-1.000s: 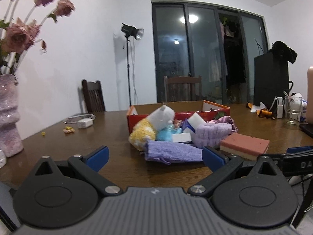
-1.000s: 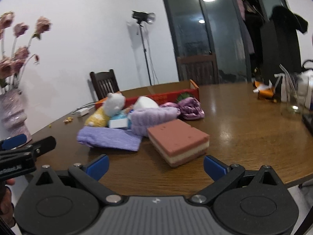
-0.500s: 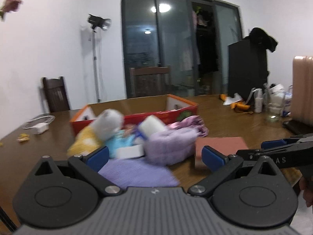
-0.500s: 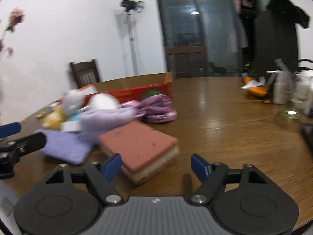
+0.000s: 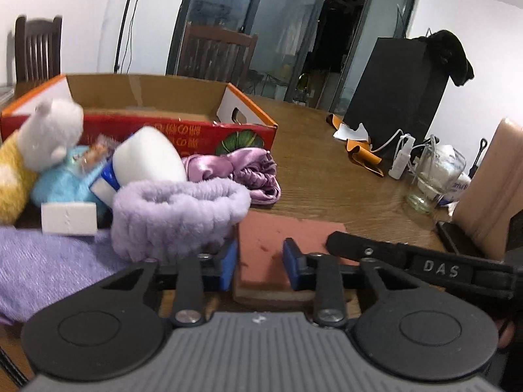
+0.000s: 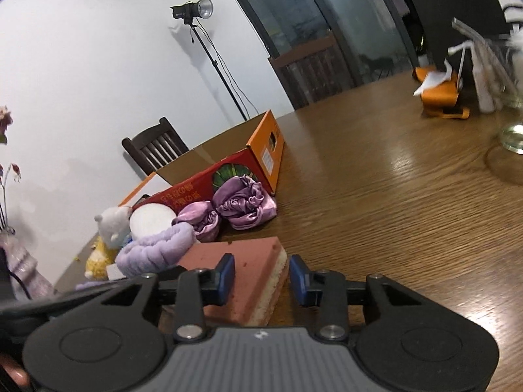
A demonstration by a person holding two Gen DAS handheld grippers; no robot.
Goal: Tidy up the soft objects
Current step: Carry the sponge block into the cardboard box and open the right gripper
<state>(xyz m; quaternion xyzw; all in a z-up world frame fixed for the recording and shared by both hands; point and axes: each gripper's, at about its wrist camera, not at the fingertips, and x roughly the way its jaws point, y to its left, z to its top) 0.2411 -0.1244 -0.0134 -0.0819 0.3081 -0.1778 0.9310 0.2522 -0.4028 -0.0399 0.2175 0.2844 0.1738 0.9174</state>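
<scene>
Pink on top and cream beneath, the sponge block (image 5: pixel 287 238) lies flat on the wooden table (image 6: pixel 392 196), at the right end of a heap of soft things in front of the red and orange cardboard box (image 5: pixel 183 130). Both claws are at it. The left claw (image 5: pixel 260 263) has its blue pads straddling the block's near left part, jaws closing, the pads not clearly pressing yet. The right claw (image 6: pixel 262 277) reaches over the block's near right corner, jaws also closing, with a visible gap at the right pad. Just left of the block, touching it, sits a fluffy lilac headband (image 5: pixel 176 209); behind that are a white sponge (image 5: pixel 150 160), a white and yellow plush toy (image 5: pixel 45 137) and crumpled purple satin cloth (image 6: pixel 242 205) against the box's front wall.
</scene>
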